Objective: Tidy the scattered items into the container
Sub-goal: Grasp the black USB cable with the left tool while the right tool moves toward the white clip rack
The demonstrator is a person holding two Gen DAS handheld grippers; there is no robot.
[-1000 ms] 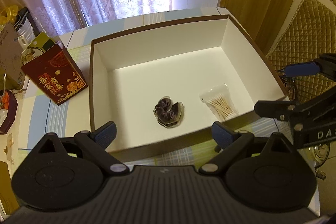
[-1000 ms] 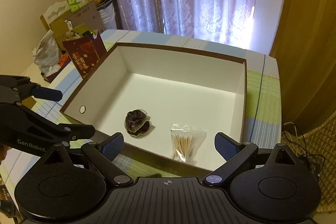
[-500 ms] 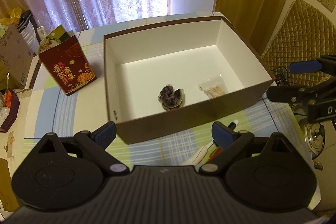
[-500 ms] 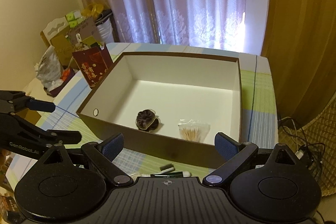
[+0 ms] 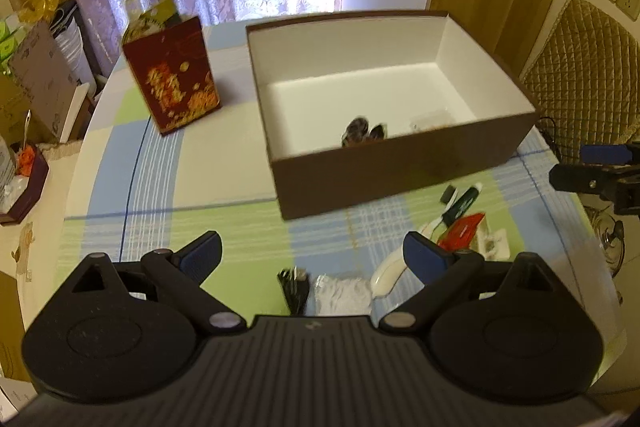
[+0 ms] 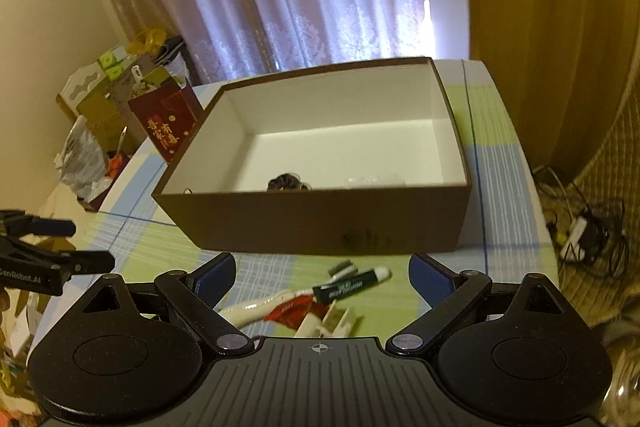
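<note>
Both grippers, left [image 5: 312, 251] and right [image 6: 322, 273], gape empty; the right should straddle the marker [image 6: 352, 285] crosswise, clear of the box [image 6: 320, 223].

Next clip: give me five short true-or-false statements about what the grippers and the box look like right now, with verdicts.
1. The left gripper is open and holds nothing. True.
2. The brown cardboard box is empty. False: a dark scrunchie lies inside.
3. A dark green marker lies on the checked tablecloth outside the box. True.
4. The right gripper clamps the marker. False: it is open and holds nothing.
5. The red gift bag stands inside the box. False: it stands beside it.
</note>
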